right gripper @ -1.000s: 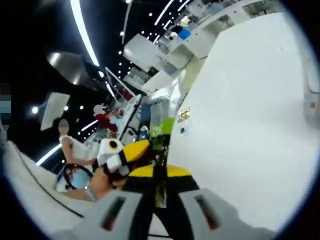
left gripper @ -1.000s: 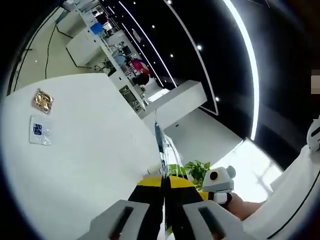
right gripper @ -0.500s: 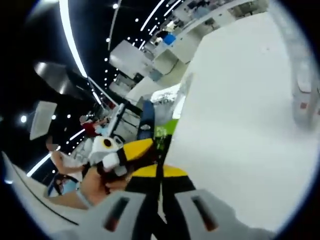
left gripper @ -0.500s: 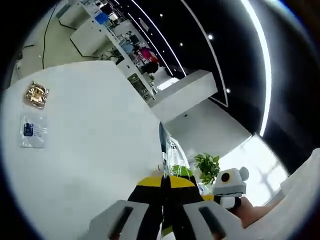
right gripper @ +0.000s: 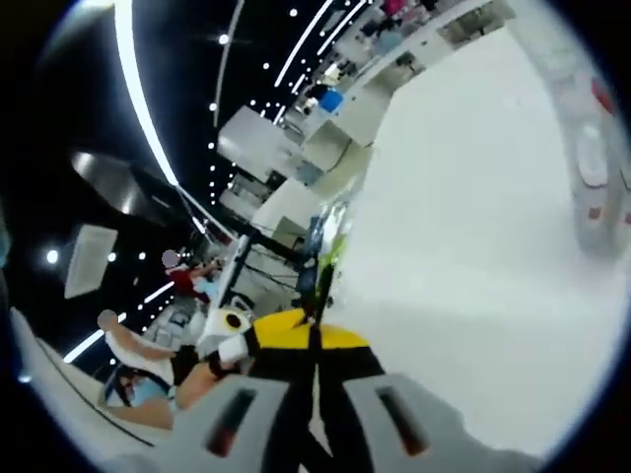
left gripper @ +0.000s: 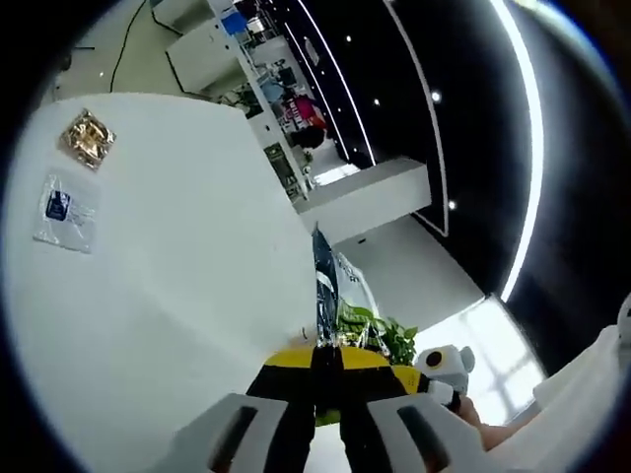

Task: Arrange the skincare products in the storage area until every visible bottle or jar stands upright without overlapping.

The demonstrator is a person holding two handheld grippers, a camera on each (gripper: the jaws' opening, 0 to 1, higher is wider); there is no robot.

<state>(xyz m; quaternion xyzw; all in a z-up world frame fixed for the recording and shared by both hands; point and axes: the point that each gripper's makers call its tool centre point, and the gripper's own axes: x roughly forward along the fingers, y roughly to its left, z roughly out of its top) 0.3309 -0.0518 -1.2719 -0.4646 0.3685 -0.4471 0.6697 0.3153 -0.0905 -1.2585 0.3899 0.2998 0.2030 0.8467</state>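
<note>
Both grippers pinch one thin sachet edge-on above the white table.

The left gripper [left gripper: 325, 357] and right gripper [right gripper: 314, 335] have their jaws closed on the clear sachet [left gripper: 326, 286]; its print is unreadable. Far across the white table [left gripper: 187, 286] lie a gold packet [left gripper: 87, 138] and a blue-labelled sachet [left gripper: 65, 211]. A blurred white object [right gripper: 595, 168] is cut off at the table's edge.

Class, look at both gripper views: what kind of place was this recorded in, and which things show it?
Probably a large open showroom or lab hall, not a home: a dark ceiling with long light strips, rows of white counters and shelving in the background, and a big white table with small sachets on it.
</note>
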